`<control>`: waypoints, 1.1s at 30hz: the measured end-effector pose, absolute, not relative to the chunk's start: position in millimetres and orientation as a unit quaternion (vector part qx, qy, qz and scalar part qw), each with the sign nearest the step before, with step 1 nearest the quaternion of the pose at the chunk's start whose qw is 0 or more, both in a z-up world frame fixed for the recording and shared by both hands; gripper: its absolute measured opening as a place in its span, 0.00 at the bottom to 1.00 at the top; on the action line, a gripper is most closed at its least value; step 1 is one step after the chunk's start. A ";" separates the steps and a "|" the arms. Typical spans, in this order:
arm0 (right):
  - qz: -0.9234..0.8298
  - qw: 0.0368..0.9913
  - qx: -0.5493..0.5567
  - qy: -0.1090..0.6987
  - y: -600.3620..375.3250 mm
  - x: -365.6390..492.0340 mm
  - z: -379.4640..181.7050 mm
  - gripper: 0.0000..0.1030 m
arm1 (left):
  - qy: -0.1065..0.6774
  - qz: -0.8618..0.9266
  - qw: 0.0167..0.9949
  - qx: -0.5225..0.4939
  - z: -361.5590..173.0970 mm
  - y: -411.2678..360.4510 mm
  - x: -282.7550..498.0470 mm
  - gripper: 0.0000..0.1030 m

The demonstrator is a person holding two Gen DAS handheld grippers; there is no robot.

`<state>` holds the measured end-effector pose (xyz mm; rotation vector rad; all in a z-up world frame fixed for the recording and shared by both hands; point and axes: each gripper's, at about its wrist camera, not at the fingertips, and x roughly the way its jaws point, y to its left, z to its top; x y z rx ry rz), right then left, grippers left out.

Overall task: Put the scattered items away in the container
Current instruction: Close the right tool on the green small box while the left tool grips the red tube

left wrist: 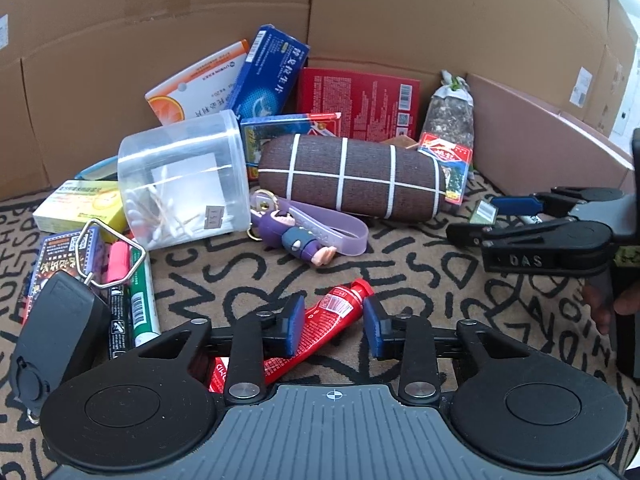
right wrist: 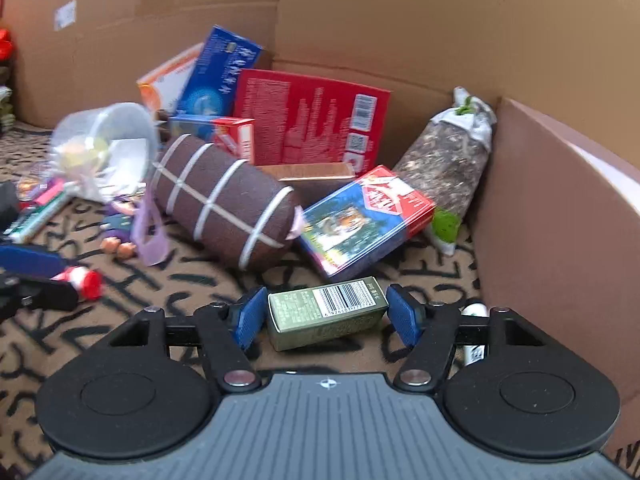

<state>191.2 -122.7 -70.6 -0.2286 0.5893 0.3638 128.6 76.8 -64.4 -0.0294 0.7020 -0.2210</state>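
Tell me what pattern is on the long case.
Dark brown case with a white line grid; clearest in the left wrist view.

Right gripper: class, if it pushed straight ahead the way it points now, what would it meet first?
The right gripper is open, with the green box between its pads, so it meets that first. Beyond lies the blue and red box; depth is uncertain.

A tan cloth (left wrist: 420, 280) scrawled with black letters covered the worktop. Plain brown cardboard panels (left wrist: 440, 12) stood upright along its far edge, one with a small white label (right wrist: 65, 13). At the far left edge, something red (right wrist: 5, 42) was blurred beyond telling.
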 end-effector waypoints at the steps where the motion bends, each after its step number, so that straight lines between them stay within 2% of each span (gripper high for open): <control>1: 0.185 0.932 -0.111 0.290 -124.1 188.1 -69.7 0.68 | 0.344 -0.110 0.932 -0.013 -64.2 75.2 128.3 0.30; 5: 0.218 0.924 -0.115 0.292 -129.6 168.2 -66.9 0.68 | 0.345 -0.128 0.930 -0.010 -62.9 64.8 124.8 0.27; 11: 0.257 0.910 -0.159 0.282 -136.5 132.4 -64.6 0.68 | 0.342 -0.172 0.924 -0.007 -63.2 43.6 115.9 0.28; 15: 0.238 0.915 -0.145 0.291 -143.0 126.7 -64.4 0.72 | 0.344 -0.168 0.924 -0.002 -63.8 40.1 114.5 0.50; 17: 0.230 0.918 -0.134 0.294 -146.1 126.9 -64.2 0.72 | 0.347 -0.159 0.924 0.000 -63.8 42.0 113.4 0.55; 24: 0.234 0.918 -0.115 0.298 -150.4 131.9 -65.5 0.72 | 0.347 -0.158 0.924 0.003 -65.5 48.5 112.0 0.54; 26: 0.232 0.919 -0.107 0.300 -151.3 133.2 -66.0 0.71 | 0.345 -0.154 0.926 0.022 -66.5 44.5 112.1 0.39; 27: 0.231 0.919 -0.103 0.301 -151.9 133.8 -66.2 0.71 | 0.345 -0.154 0.925 0.027 -65.6 43.2 112.0 0.36; 31: 0.230 0.920 -0.099 0.302 -152.2 133.2 -66.0 0.71 | 0.350 -0.149 0.924 0.042 -60.3 40.4 109.1 0.35; 33: 0.229 0.920 -0.098 0.303 -152.3 133.0 -66.0 0.71 | 0.345 -0.148 0.925 0.052 -55.5 41.0 102.3 0.43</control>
